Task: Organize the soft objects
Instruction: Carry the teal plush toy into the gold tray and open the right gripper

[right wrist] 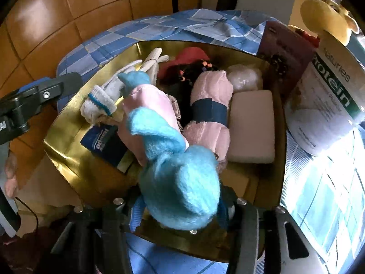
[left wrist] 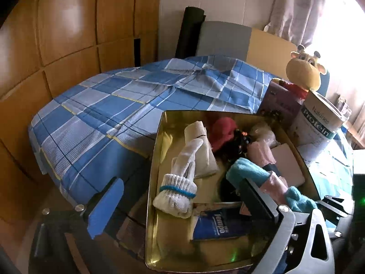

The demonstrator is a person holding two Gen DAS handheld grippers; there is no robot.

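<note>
Right gripper (right wrist: 180, 207) is clamped on the blue plush toy (right wrist: 180, 182), at its head end as far as I can tell. The toy hangs over the gold tin (right wrist: 68, 150), its pink dress (right wrist: 148, 107) trailing into the clutter.

Left gripper (left wrist: 180, 207) jaws stand wide apart, nothing between them. It sits at the tin's near-left corner, just beside the white sock (left wrist: 180, 182).

The tin rests on the blue checked bed (left wrist: 102, 105). Inside it: the sock, a rolled pink cloth (right wrist: 209, 105) with a dark band, a pink block (right wrist: 251, 123), a red item (right wrist: 189, 57), a Tempo tissue pack (right wrist: 102, 143).

Handling, my read: the toy is light, limp and fuzzy. It squashes under the pads, so a hold on thin fabric could slip out. I'd bite the stuffed head or torso, not the dress or ears. Nothing fragile. Expect the body to swing and snag neighbouring items when lowered.

The sock is floppy too; its ribbed cuff is the thickest spot to grab.
</note>
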